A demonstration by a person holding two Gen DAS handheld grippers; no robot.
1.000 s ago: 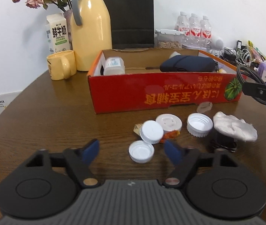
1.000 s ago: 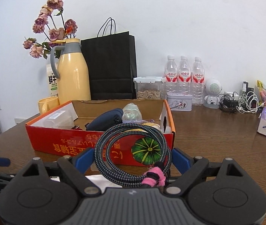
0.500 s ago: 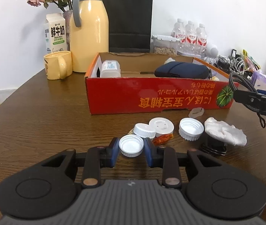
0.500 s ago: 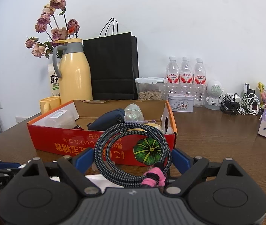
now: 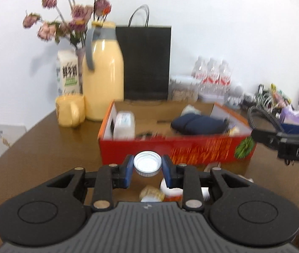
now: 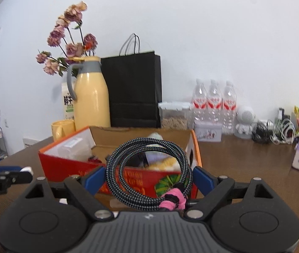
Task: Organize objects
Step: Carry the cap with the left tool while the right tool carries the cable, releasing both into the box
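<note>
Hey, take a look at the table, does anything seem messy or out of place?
Yes. Loose lids and a food scrap lie scattered on the table in front of the red box, not inside it. One white lid is pinched in the left gripper; the right gripper holds a coiled cable.

The right gripper (image 6: 148,176) holds a coiled braided cable (image 6: 149,171) before the red box (image 6: 65,166).
</note>
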